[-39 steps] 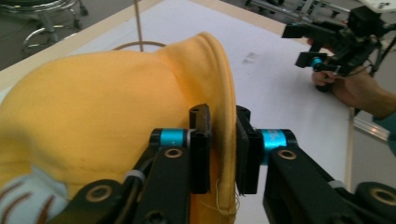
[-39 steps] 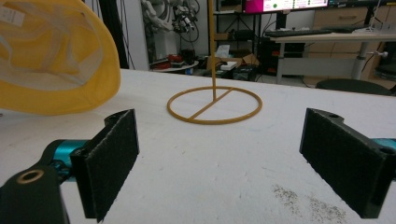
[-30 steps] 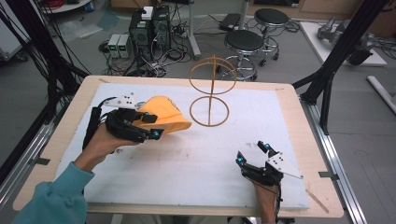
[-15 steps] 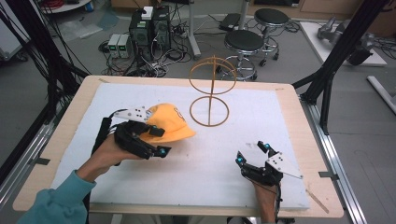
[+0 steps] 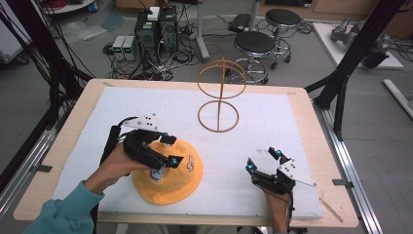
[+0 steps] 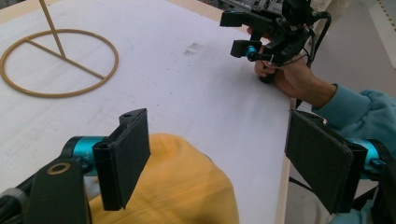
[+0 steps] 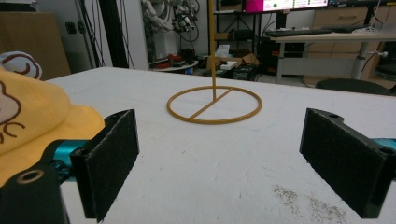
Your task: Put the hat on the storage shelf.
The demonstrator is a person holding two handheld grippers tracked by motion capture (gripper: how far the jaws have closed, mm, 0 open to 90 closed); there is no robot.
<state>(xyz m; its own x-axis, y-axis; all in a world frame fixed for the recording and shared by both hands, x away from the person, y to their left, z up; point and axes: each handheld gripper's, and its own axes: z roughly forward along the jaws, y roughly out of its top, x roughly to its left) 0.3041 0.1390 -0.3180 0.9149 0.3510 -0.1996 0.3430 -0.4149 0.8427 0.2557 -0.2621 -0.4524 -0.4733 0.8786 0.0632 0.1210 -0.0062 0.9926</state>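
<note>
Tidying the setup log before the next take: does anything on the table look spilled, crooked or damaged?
Mostly no. The yellow hat lies flat on the white mat, and the wire stand is upright. One small oddity: a patch of dark specks on the mat in front of the right tongs, like crumbs or scuffing; which, I cannot tell.

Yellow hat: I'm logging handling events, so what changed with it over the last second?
The left gripper carried the yellow hat from near the wire stand towards the person, set it flat on the table and opened. The right gripper stayed open in place; the stand did not move.
</note>
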